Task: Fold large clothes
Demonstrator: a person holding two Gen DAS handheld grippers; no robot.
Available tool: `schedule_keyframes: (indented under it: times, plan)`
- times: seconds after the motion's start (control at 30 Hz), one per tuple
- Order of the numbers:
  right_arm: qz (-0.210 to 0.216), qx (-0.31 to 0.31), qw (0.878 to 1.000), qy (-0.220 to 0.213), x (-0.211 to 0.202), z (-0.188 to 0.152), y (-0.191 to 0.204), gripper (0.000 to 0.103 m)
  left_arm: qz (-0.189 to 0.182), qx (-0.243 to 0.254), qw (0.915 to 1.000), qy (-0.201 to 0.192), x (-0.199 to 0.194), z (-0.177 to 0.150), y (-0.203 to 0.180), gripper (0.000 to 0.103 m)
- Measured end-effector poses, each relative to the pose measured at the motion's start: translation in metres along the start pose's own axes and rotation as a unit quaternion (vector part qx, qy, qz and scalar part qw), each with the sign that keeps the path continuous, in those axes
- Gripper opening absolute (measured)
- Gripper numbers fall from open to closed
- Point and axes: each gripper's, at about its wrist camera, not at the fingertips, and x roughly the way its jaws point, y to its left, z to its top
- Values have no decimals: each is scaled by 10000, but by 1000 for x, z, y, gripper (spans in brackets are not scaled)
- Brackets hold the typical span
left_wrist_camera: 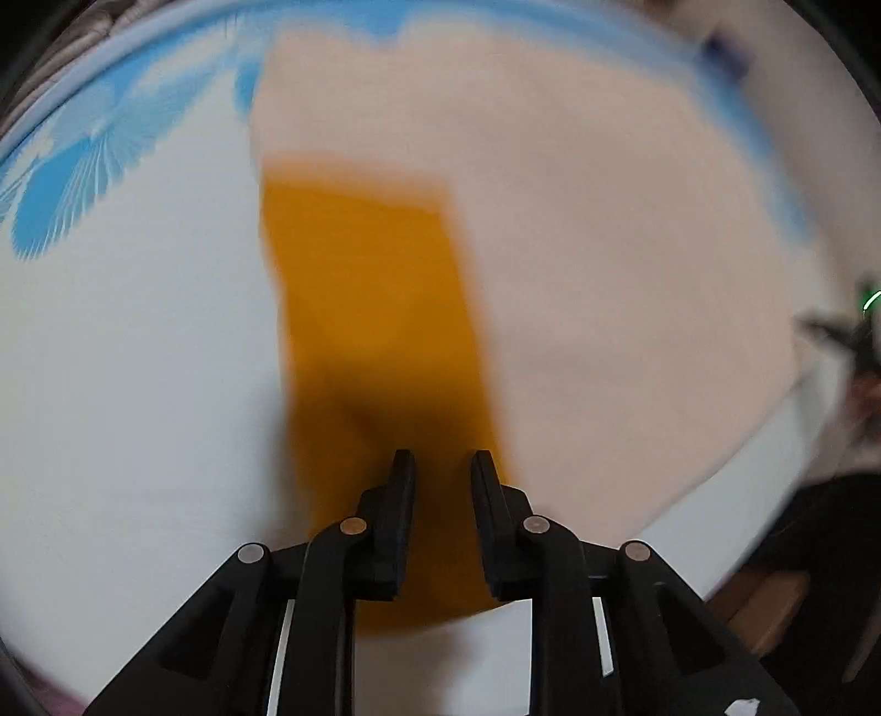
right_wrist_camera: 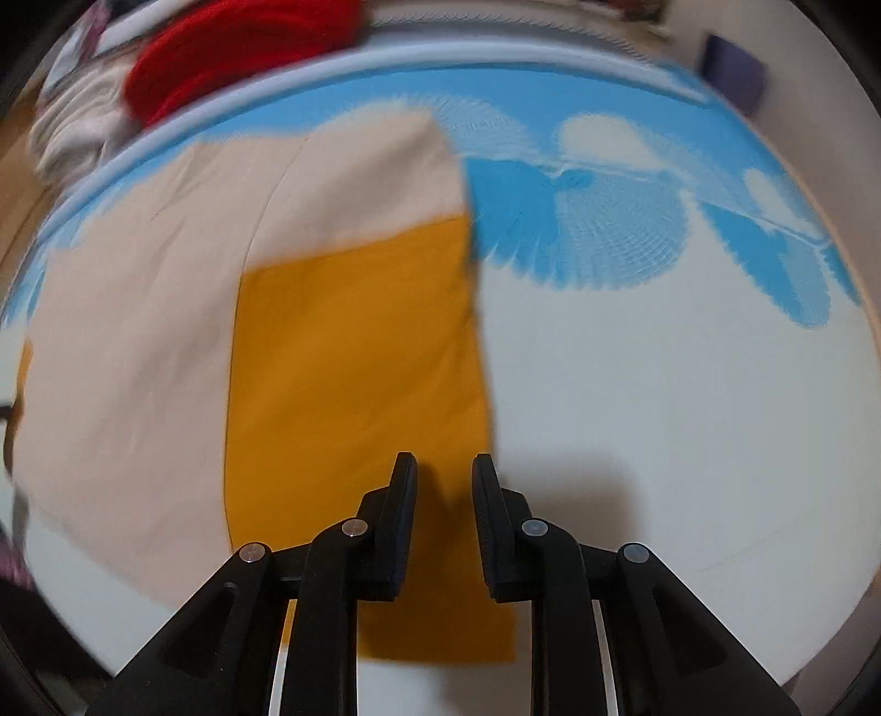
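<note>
Both my claws hover spread over the two-tone garment on the bed.

My left claw [left_wrist_camera: 442, 460] has its jaws apart, pinching nothing, above the garment's orange panel [left_wrist_camera: 374, 330]; the cream part [left_wrist_camera: 605, 248] spreads toward 2 o'clock. My right claw [right_wrist_camera: 443, 462] is equally spread over the same orange strip, with the blue-patterned white bed sheet [right_wrist_camera: 661, 413] at 3 o'clock and a red cloth [right_wrist_camera: 231, 49] beyond at 11 o'clock.
</note>
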Motion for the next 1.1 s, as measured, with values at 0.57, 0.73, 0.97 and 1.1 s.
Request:
schedule_keyframes:
  times: [0.57,0.73,0.97,1.1]
  plan:
    - [-69,1381,9525,-2715,-161,-105,81,28,521,-939,9545,-2781,-96,-131,-161,36]
    - [-51,564,9706,-2341,-137,-110,149,28,466,-1237,9567,-2593,-85,-126,-150,33]
    - [-116,155,9820,-1880,-107,-94,186,28,569,-1472,9576,-2410,-73,-131,-135,27]
    - [77,210,9855,-1683,-94,-85,205,28,480,-1499,9548,-2523,-78,-141,-129,27]
